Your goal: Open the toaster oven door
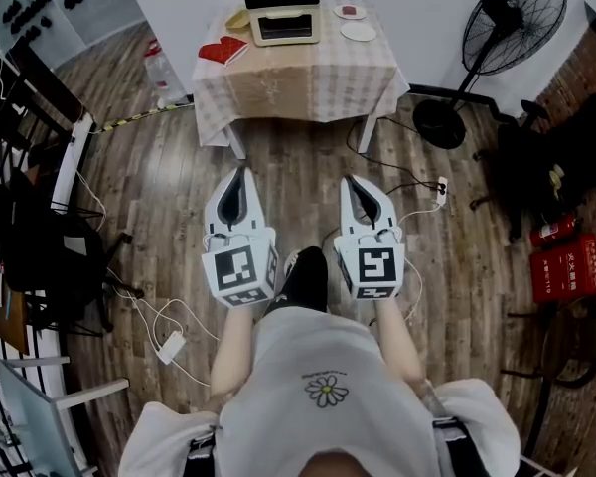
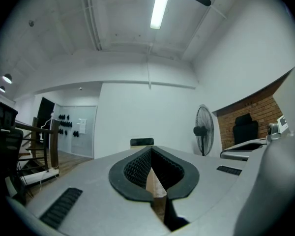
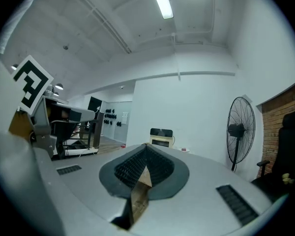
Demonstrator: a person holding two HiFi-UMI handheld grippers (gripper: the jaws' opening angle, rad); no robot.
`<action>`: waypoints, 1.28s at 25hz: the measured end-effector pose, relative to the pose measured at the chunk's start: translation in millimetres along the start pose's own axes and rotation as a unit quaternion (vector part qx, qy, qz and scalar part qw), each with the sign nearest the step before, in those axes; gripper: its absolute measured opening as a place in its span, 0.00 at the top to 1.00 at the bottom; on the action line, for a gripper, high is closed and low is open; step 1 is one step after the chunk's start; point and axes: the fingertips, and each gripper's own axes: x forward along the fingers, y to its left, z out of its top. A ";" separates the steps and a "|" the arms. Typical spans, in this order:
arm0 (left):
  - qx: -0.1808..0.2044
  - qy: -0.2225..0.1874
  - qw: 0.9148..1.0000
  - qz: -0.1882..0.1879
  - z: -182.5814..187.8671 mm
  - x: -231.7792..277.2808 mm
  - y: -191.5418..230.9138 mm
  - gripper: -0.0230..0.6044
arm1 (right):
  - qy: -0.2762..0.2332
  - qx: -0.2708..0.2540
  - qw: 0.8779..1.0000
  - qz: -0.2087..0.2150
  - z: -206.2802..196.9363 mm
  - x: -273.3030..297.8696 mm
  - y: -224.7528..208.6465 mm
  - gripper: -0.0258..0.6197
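A cream toaster oven (image 1: 282,10) with its door closed stands on a cloth-covered table (image 1: 308,82) by the far wall. Only its top edge (image 2: 141,141) shows over the jaws in the left gripper view; it appears small in the right gripper view (image 3: 161,136). My left gripper (image 1: 240,174) and right gripper (image 1: 355,182) are held side by side over the wooden floor, well short of the table, pointing level toward it. Both are shut with nothing between the jaws.
A standing fan (image 1: 512,23) is right of the table, with cables and a power strip (image 1: 441,186) on the floor. Two small plates (image 1: 358,30) and a red item (image 1: 223,50) share the tabletop. A rack (image 1: 20,167) stands left, dark bags and red extinguishers (image 1: 566,261) right.
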 end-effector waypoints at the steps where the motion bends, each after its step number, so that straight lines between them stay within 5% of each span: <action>1: -0.001 -0.003 1.000 -0.002 1.3 3.7 -1.2 0.94 | -0.002 -0.003 1.000 0.001 0.9 0.7 -2.2 0.95; 12: -0.022 -0.018 1.000 -0.006 -5.7 65.0 9.7 0.94 | -0.012 -0.050 0.998 -0.046 0.0 57.4 -36.2 0.95; 17: -0.033 -0.010 0.999 -0.007 -18.3 112.0 24.1 0.94 | 0.000 -0.030 0.999 -0.036 -12.5 102.2 -46.4 0.95; 32: -0.027 -0.012 0.999 -0.044 -7.1 370.1 97.6 0.94 | -0.012 -0.008 1.000 -0.025 18.4 360.2 -102.9 0.95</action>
